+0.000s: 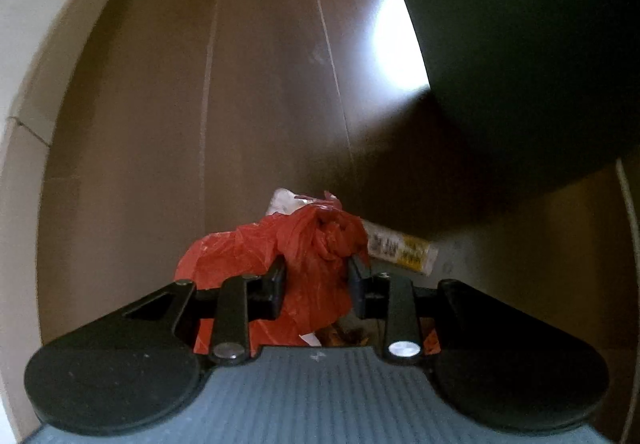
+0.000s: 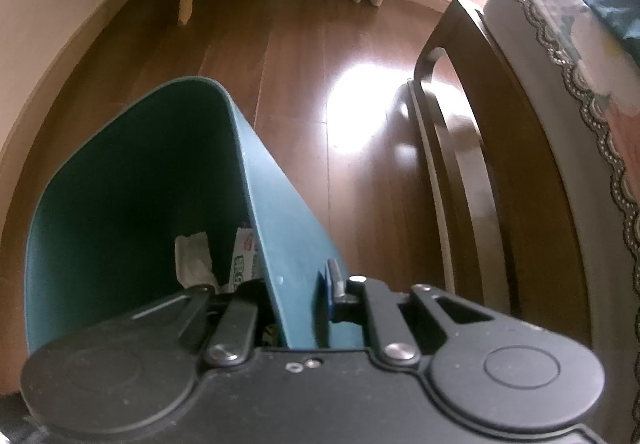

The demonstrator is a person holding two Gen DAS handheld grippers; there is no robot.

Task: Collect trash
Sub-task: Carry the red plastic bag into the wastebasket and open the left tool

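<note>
- At lower centre of the left view, the left gripper [image 1: 318, 280] is clamped on the red plastic bag [image 1: 280, 256], lifting it clear of the floor [image 1: 256, 91].
- At lower centre of the right view, the right gripper [image 2: 294, 294] pinches the teal bin [image 2: 132, 183] wall, tilting its mouth ready for trash.

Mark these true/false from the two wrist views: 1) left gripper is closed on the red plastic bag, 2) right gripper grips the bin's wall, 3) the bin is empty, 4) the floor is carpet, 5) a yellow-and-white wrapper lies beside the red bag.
1) The left gripper is closed on the red plastic bag: true.
2) The right gripper grips the wall of the teal bin: true, one finger on each side of it.
3) The bin is empty: false, white paper scraps lie inside.
4) The floor is carpet: false, the floor is glossy wood plank.
5) A yellow-and-white wrapper lies beside the red bag: true.
</note>
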